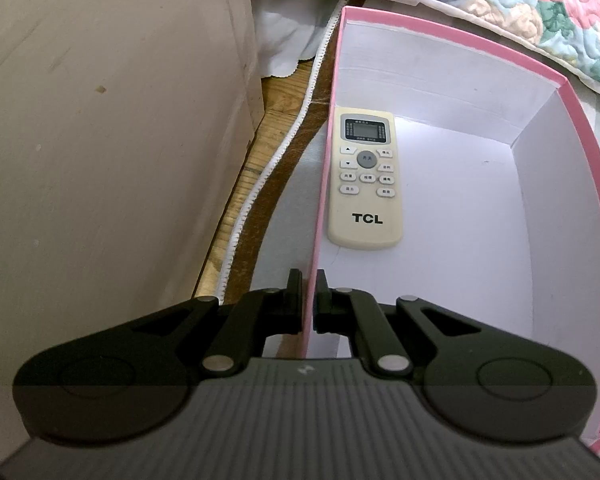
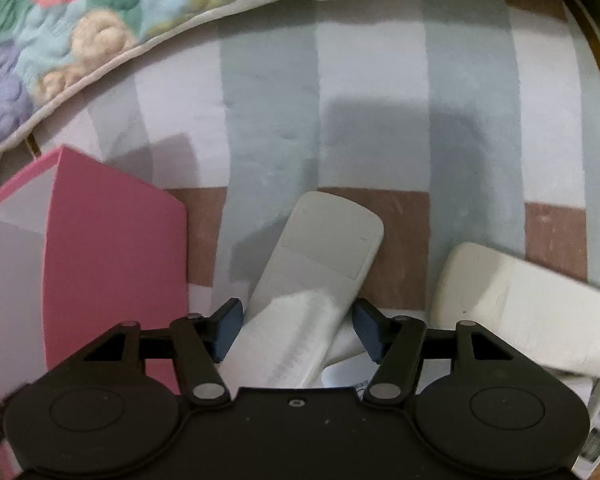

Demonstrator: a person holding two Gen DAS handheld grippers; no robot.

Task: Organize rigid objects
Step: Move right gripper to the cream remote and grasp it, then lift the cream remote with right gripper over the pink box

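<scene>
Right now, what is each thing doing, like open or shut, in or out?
Pink box: open on top, its wall pinched by the left tool.
TCL remote: inside the box, lying face up.
Left tool: shut on the box wall.
Right tool: open, straddling a remote.
Face-down remote: out on the striped sheet.
Second remote: outside the box too.

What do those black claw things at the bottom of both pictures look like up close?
Each hand-held gripper is matte black: two round discs, flat link bars joined by silver rivets, and two short fingers. The left one has black pads and a ribbed grey body with a small pale logo. The right one has dark blue pads and a smooth black body.
</scene>
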